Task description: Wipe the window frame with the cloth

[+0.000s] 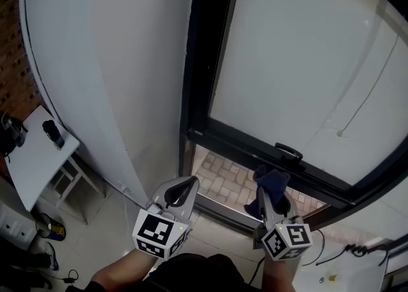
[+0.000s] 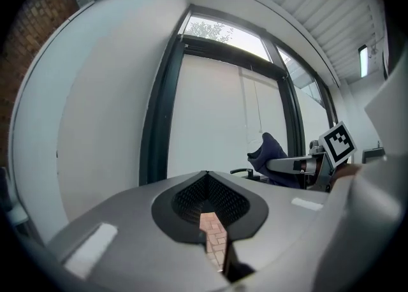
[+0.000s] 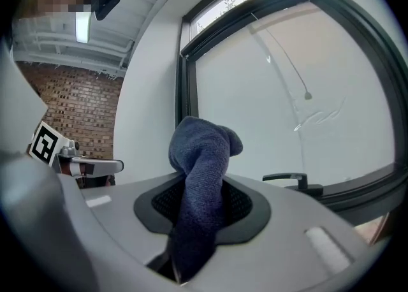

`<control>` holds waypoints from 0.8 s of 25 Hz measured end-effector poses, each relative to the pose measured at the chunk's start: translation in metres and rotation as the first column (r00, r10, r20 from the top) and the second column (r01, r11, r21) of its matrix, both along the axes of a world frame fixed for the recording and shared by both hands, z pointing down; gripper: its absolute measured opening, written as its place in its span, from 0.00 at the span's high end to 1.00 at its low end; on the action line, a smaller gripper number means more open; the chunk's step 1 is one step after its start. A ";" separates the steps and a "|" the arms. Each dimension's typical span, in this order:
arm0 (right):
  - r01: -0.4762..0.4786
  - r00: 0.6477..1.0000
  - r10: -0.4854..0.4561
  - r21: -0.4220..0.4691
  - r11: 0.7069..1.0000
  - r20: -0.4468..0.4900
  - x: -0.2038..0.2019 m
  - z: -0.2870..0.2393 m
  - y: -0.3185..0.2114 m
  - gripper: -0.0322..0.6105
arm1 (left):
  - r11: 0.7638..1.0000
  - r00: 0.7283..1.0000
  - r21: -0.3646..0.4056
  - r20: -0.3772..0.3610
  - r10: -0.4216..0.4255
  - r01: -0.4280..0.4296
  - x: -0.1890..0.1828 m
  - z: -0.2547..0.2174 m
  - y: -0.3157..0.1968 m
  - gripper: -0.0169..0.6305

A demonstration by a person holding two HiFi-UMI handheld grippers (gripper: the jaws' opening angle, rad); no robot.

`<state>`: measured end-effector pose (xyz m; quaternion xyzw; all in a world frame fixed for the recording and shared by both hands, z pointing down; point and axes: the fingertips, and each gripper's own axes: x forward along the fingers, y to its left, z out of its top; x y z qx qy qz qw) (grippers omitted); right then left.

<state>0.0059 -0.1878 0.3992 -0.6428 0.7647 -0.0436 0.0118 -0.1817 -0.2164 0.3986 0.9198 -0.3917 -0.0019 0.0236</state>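
The black window frame [image 1: 197, 61] runs up the middle of the head view, and its bottom rail [image 1: 255, 150] carries a black handle [image 1: 288, 152]. My right gripper [image 1: 271, 196] is shut on a dark blue cloth [image 1: 271, 181], which bunches up out of the jaws just below that handle. In the right gripper view the cloth [image 3: 203, 157] stands between the jaws with the handle [image 3: 288, 180] behind it. My left gripper [image 1: 189, 183] is shut and holds nothing, low beside the frame's left upright [image 2: 159, 112]. The left gripper view also shows the cloth [image 2: 270, 150] at the right.
A white wall [image 1: 115, 61] curves down left of the frame. A white table [image 1: 32, 163] with a dark object [image 1: 53, 132] stands at far left. Brick paving [image 1: 223, 179] shows under the open sash. A blind cord [image 1: 357, 99] hangs behind the glass. Cables [image 1: 354, 249] lie at bottom right.
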 end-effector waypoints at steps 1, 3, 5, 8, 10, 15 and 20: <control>0.015 1.000 -0.015 -0.004 1.000 -0.003 -0.006 0.001 -0.005 0.76 | 1.000 1.000 -0.001 -0.003 -0.006 0.006 -0.003 0.001 -0.002 0.98; 0.044 0.999 -0.044 -0.012 0.999 -0.012 -0.018 0.002 -0.016 0.76 | 1.000 1.000 -0.004 -0.007 -0.017 0.017 -0.009 0.002 -0.007 0.98; 0.074 0.997 -0.075 -0.019 0.997 -0.021 -0.029 0.004 -0.029 0.76 | 0.999 0.999 -0.008 -0.005 -0.032 0.032 -0.014 0.004 -0.014 0.98; 0.129 0.991 -0.130 -0.027 0.991 -0.024 -0.043 0.007 -0.053 0.76 | 0.998 0.998 -0.018 0.007 -0.065 0.065 -0.018 0.010 -0.029 0.98; 0.161 0.987 -0.162 -0.035 0.986 -0.018 -0.049 0.012 -0.070 0.76 | 0.996 0.996 -0.022 0.018 -0.088 0.088 -0.020 0.013 -0.040 0.98; 0.234 0.972 -0.234 -0.055 0.971 -0.003 -0.069 0.025 -0.105 0.76 | 0.990 0.990 -0.039 0.050 -0.132 0.134 -0.027 0.023 -0.063 0.98; 0.283 0.958 -0.287 -0.101 0.954 -0.022 -0.080 0.042 -0.144 0.76 | 0.987 0.986 -0.050 0.073 -0.149 0.152 -0.019 0.033 -0.087 0.98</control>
